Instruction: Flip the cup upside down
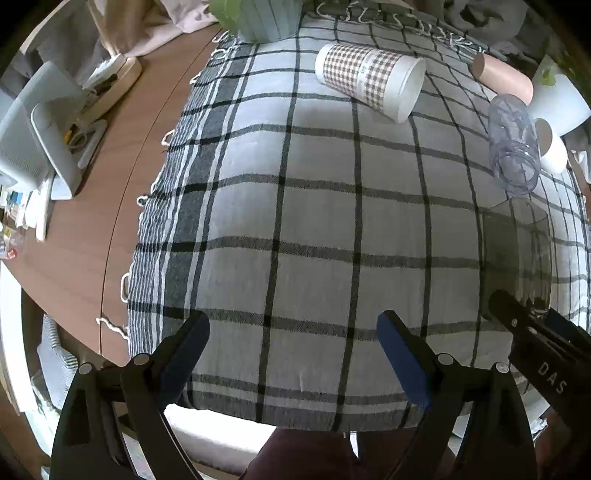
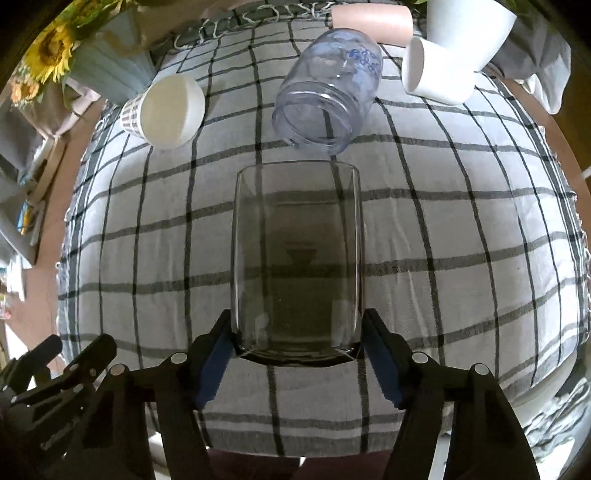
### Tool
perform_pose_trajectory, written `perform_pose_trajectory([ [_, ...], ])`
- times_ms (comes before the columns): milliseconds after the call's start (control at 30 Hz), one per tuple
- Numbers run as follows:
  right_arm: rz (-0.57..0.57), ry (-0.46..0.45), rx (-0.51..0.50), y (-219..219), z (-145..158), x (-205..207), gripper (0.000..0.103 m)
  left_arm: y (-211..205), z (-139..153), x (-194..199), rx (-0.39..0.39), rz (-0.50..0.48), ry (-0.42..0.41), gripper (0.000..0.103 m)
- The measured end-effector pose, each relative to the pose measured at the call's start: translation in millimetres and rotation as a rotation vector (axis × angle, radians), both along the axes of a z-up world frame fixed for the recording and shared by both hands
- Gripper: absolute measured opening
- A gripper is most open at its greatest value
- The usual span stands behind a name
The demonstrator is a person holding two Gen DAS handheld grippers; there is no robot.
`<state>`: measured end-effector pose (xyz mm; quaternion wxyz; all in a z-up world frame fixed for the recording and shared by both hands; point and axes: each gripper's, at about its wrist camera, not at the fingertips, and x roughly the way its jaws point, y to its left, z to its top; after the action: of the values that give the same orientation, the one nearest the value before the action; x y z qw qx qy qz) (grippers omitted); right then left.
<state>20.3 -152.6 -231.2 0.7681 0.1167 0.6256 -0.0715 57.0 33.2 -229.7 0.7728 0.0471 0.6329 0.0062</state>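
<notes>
My right gripper [image 2: 297,345] is shut on a clear smoky glass cup [image 2: 297,258], gripping it near its thick base; the cup points away from me over the checked cloth [image 2: 461,240]. In the left wrist view the same glass cup [image 1: 517,254] shows at the right, with the right gripper's black finger [image 1: 532,339] on it. My left gripper [image 1: 293,343] is open and empty, low over the cloth's near edge. It also shows at the lower left of the right wrist view [image 2: 55,369].
Lying on the cloth at the back are a gingham paper cup [image 1: 369,79], a clear blue-tinted jar [image 1: 513,144], a pink cup [image 1: 502,75] and a white cup [image 2: 436,74]. A blue flower pot [image 1: 266,18] stands behind. The wooden table [image 1: 92,229] holds clutter at left.
</notes>
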Motion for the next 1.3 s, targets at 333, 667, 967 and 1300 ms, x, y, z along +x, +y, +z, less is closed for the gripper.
perform_pose_trajectory([
  [333, -0.029, -0.025, 0.014, -9, 38, -17, 0.067, -5, 14, 13, -0.037, -0.018, -0.051, 0.093],
  [667, -0.019, -0.093, -0.065, -1, 54, 25, 0.067, 4, 26, 18, -0.034, 0.008, -0.091, 0.093],
  [967, -0.009, -0.123, -0.118, 2, 48, 62, 0.067, 1, 36, 21, 0.001, 0.015, -0.137, 0.093],
  [1300, -0.005, -0.124, -0.064, -1, 46, 61, 0.077, -1, 50, 20, 0.045, 0.029, -0.177, 0.093],
])
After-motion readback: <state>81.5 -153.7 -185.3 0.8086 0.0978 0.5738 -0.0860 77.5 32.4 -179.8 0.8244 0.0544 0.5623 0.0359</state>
